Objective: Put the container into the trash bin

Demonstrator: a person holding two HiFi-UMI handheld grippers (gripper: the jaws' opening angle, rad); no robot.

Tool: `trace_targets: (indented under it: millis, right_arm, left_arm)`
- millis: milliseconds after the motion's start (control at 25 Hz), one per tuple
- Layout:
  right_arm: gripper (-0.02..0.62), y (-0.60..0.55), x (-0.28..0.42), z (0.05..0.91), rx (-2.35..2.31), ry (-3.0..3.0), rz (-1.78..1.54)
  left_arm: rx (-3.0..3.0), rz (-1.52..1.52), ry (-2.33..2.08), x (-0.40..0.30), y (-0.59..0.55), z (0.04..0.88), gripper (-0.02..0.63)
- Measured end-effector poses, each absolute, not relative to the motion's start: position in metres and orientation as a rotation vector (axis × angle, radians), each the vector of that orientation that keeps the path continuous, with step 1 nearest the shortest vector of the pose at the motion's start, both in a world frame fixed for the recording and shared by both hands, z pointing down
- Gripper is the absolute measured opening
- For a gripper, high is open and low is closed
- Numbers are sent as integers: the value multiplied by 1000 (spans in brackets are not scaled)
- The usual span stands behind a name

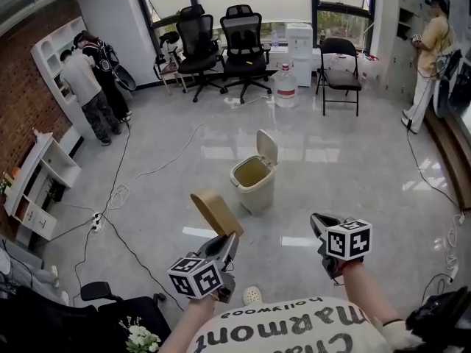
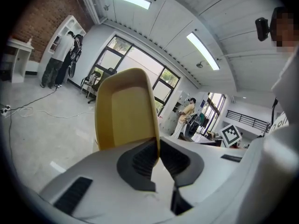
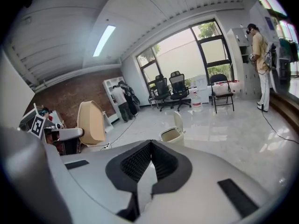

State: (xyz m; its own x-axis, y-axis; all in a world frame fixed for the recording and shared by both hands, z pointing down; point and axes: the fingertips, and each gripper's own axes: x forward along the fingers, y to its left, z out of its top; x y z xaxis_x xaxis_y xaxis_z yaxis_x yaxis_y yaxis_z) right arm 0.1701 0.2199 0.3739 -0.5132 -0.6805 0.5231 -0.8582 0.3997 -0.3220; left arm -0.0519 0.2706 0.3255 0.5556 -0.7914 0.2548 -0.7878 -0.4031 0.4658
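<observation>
A tan, tray-like container (image 1: 216,212) stands tilted up in my left gripper (image 1: 229,239), whose jaws are shut on its lower rim. The left gripper view shows its hollow inner side (image 2: 125,110) rising from the pinched pads (image 2: 145,156). A beige trash bin (image 1: 252,182) with its lid flipped up stands on the grey floor ahead of both grippers, a little right of the container. My right gripper (image 1: 319,223) is shut with nothing in it; its view shows the trash bin (image 3: 172,133) beyond the jaws and the container (image 3: 91,122) at the left.
Cables (image 1: 118,197) trail across the floor at the left. Two black office chairs (image 1: 221,41), a water jug (image 1: 285,85) and a folding chair (image 1: 341,72) line the windows. Two people stand by white shelves (image 1: 53,57) at the left; another person (image 1: 428,57) stands at the far right.
</observation>
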Motion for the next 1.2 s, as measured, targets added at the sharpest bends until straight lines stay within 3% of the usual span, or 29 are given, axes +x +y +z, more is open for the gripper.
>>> trace_targets:
  millis: [640,1200]
  right_arm:
    - [2,127,67,357,1407,-2397,825]
    - [2,116,41,390,1338,-2309,835]
  left_arm:
    - [2346,10,-1190,-145,174,307,37]
    - [2264,38,-1127,-157,171,352,37]
